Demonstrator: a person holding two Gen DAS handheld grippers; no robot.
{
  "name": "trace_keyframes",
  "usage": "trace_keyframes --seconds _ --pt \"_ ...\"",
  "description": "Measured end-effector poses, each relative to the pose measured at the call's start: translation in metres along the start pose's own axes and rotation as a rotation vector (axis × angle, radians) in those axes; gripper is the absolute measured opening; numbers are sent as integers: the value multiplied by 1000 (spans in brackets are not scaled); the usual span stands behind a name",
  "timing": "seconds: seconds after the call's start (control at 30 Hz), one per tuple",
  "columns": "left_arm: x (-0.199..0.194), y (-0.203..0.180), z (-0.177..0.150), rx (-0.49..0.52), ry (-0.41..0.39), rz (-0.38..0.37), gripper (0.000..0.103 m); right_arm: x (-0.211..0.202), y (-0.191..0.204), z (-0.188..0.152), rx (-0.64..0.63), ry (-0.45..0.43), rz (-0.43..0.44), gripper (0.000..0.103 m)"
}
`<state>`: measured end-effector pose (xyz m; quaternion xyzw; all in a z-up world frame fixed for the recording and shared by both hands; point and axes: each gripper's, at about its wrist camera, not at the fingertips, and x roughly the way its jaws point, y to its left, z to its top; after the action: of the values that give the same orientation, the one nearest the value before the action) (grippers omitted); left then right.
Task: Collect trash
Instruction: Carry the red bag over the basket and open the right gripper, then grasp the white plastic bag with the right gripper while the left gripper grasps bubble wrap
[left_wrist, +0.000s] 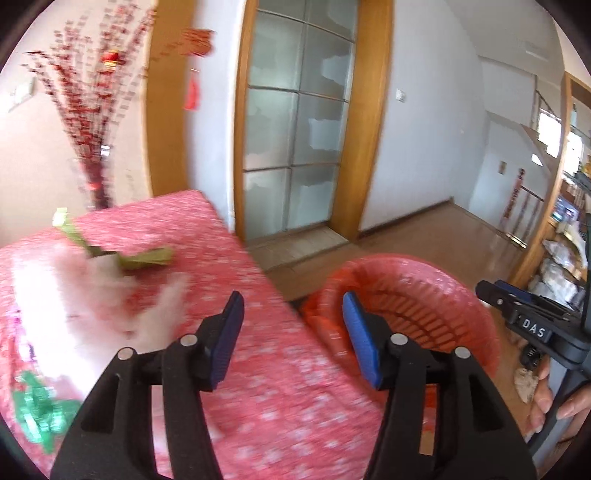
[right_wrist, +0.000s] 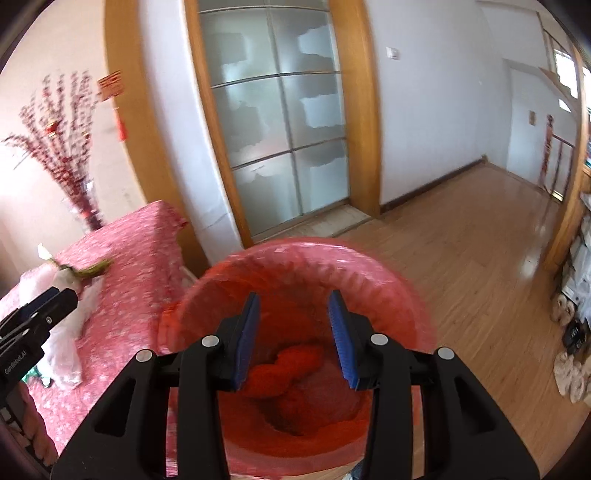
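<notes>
A red trash bin lined with a red bag stands on the floor beside the table; it also shows in the left wrist view. My right gripper is open and empty right above the bin's mouth. My left gripper is open and empty over the table's right edge. On the pink tablecloth lie a white plastic bag, an olive green wrapper and bright green scraps. The image is motion blurred.
A vase of red branches stands at the table's far end. A frosted glass sliding door is behind the bin. Wooden floor stretches to the right, with slippers and shelves at the right edge.
</notes>
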<state>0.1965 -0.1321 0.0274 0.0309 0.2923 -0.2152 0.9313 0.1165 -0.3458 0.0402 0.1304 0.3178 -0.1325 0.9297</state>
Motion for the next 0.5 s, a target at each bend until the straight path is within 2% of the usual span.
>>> trace_keyframes --seconds 0.13,0.4,0.5 --pt "-31 40 -5 -33 -39 83 58 -2 42 -2 -59 10 89 40" --pt "-88 129 -20 -84 -95 335 63 13 156 -18 -197 74 293 40" --pt "-98 159 -25 -138 -88 377 63 24 191 -24 -231 109 339 40"
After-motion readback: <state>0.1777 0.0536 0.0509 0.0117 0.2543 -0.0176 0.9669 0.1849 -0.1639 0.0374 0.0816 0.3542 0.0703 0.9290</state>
